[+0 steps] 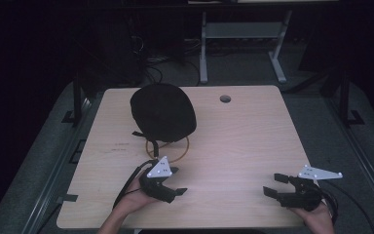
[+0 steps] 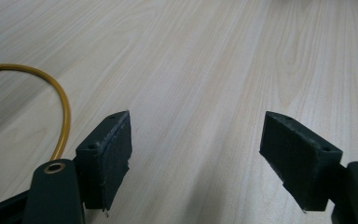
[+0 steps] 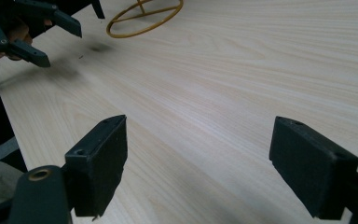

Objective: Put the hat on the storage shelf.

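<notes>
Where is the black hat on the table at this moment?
In the high view, the black hat sits on the far left part of the table, on a gold wire stand, just beyond the left gripper.

- The table point(image 1: 243, 141) has a pale wood-grain top, smooth with a soft satin sheen; fine straight grain lines run along it in both gripper views.
- The black cap point(image 1: 163, 111) looks like matt cloth, dull and light-absorbing, with no shine.
- The ring stand point(image 3: 144, 17) under it looks like thin metal wire in a yellow-gold finish, slightly glossy.
- The left gripper point(image 2: 196, 154) has jaws of dark matt plastic; their inner faces look like rougher rubbery padding with ragged edges, and brassy metal eyelets sit at the pivots.
- The right gripper point(image 3: 198, 168) shows the same matt black plastic and padding.
- The grey plate point(image 1: 320, 172) on it looks like flat, matt metal.
</notes>
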Motion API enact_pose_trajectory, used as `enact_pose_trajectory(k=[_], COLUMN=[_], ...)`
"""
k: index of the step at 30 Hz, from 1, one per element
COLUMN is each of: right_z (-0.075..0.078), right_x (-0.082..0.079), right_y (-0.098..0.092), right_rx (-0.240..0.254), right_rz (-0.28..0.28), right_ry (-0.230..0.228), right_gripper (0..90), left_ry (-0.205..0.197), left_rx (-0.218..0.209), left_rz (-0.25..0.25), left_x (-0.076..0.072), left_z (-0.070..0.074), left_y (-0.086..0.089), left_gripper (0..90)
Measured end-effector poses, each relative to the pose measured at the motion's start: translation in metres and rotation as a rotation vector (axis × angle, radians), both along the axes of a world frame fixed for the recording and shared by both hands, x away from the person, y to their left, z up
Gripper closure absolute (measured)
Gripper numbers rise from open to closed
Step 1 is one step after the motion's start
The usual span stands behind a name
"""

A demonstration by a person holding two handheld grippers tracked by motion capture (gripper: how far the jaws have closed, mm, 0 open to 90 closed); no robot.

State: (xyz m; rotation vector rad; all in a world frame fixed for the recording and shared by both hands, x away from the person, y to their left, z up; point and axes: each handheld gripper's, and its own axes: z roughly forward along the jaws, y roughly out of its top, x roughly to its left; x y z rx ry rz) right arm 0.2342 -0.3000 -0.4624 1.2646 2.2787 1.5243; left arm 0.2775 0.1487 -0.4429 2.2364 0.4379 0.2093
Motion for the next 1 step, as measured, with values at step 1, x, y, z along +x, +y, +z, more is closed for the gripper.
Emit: enact_pose_trajectory(k=[1], right_z=[0.0000], right_x=[-0.0031], right_y=[0.0021], right_rx=[0.005], right_rz=[-0.005], right_ry=[-0.002], right_gripper=[18.8], left_ry=[-0.002], left_rx=[0.003], left_rz=[-0.002], left_x=[-0.0002], left_z=[0.0002], left_y=[-0.0006], left_gripper=[24.8])
